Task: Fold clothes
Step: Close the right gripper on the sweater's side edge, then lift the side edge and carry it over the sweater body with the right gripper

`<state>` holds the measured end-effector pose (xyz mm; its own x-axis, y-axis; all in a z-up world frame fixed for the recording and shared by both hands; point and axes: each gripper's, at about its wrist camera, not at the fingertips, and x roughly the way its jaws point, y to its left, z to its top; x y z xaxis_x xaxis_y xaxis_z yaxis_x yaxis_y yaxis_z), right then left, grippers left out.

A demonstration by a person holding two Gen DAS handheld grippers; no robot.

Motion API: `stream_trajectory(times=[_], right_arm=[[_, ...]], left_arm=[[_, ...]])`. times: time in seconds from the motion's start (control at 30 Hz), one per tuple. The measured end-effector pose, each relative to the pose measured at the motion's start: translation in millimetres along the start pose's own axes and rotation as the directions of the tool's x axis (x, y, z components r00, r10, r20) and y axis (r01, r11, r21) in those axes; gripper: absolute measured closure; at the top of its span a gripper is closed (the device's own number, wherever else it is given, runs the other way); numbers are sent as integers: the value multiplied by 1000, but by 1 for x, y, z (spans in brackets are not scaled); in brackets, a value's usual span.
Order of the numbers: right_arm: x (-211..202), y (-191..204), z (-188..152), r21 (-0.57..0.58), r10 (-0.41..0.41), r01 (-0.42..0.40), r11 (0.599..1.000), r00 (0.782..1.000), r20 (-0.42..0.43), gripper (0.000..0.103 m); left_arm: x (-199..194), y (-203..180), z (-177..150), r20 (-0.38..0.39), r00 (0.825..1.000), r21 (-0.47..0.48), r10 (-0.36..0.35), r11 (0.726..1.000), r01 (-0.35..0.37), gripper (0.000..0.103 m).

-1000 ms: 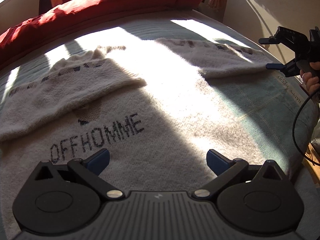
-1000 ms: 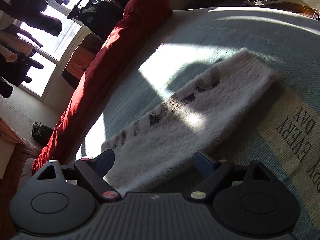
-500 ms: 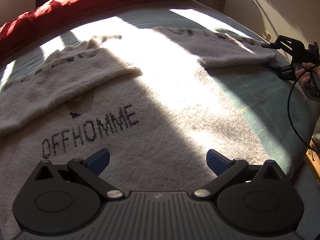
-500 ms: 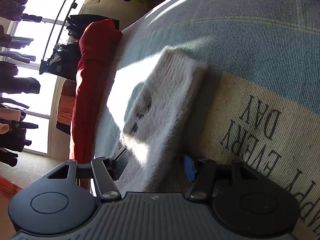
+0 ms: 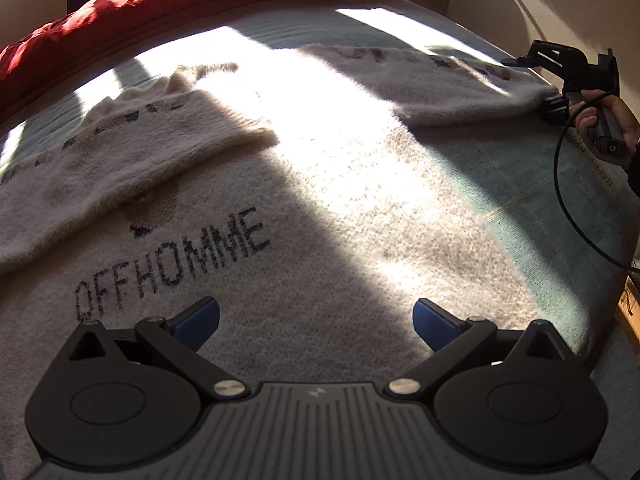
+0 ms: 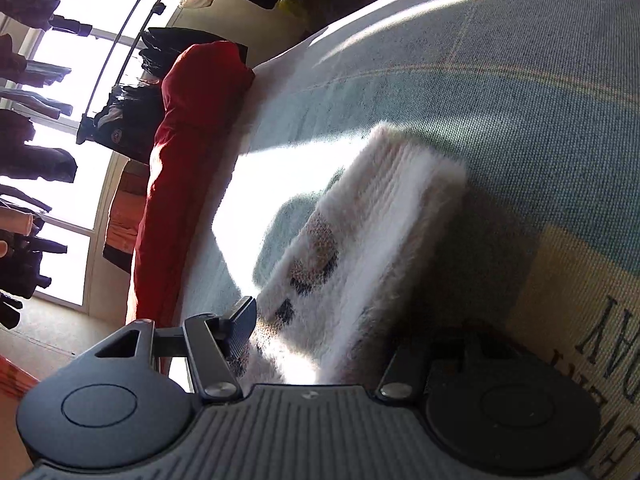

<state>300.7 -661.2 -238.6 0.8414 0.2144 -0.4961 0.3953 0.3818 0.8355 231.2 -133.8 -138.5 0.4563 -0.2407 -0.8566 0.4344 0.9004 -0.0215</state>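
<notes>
A pale green bed [image 5: 520,184] fills both views, a red duvet [image 5: 168,4] across the top and clothes hanging by a window [image 6: 52,92] at upper left. The cream sweater [image 5: 320,216] lies flat mid-frame. The left tool [image 5: 316,318] hovers open. The right tool [image 6: 320,332], half a second ago approaching, now seems to pinch the sleeve cuff [image 6: 384,208].

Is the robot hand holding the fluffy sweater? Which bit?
The right gripper has the sweater's right sleeve between its fingers at the cuff end, though a firm pinch cannot be told. The left gripper is open above the sweater, holding nothing.
</notes>
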Motion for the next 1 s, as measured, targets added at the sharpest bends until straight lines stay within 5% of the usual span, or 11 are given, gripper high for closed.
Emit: stream_trajectory(times=[0.13, 0.37, 0.47, 0.5, 0.53, 0.67, 0.83, 1.0], right_arm=[[-7, -3, -19, -14, 37, -37, 999, 999, -32, 41], [21, 5, 2, -13, 22, -22, 1000, 1000, -14, 44], [22, 4, 0, -32, -32, 32, 999, 999, -8, 67], [20, 2, -2, -42, -61, 60, 997, 998, -7, 90], [19, 0, -4, -43, -74, 74, 996, 997, -6, 95], [16, -4, -5, -12, -57, 57, 998, 998, -3, 96], [12, 29, -6, -144, -144, 144, 979, 990, 6, 94], [-5, 62, -8, -208, -124, 124, 970, 992, 17, 95]], left_arm=[[2, -1, 1, -5, 1000, 0, 2, 1000, -2, 1], [0, -3, 1, -9, 1000, 4, 5, 1000, -5, 1], [-1, -2, 1, -5, 1000, 1, 8, 1000, -8, 1], [-2, -1, 1, -4, 1000, -2, 7, 1000, -7, 1], [-2, -1, 1, -6, 1000, -3, 6, 1000, -6, 1], [-7, -3, 1, -3, 1000, 11, 14, 1000, -14, 1], [-18, -2, 0, 17, 1000, 8, 20, 1000, -20, 1], [-34, 2, -3, 49, 999, -2, 23, 1000, -23, 1]])
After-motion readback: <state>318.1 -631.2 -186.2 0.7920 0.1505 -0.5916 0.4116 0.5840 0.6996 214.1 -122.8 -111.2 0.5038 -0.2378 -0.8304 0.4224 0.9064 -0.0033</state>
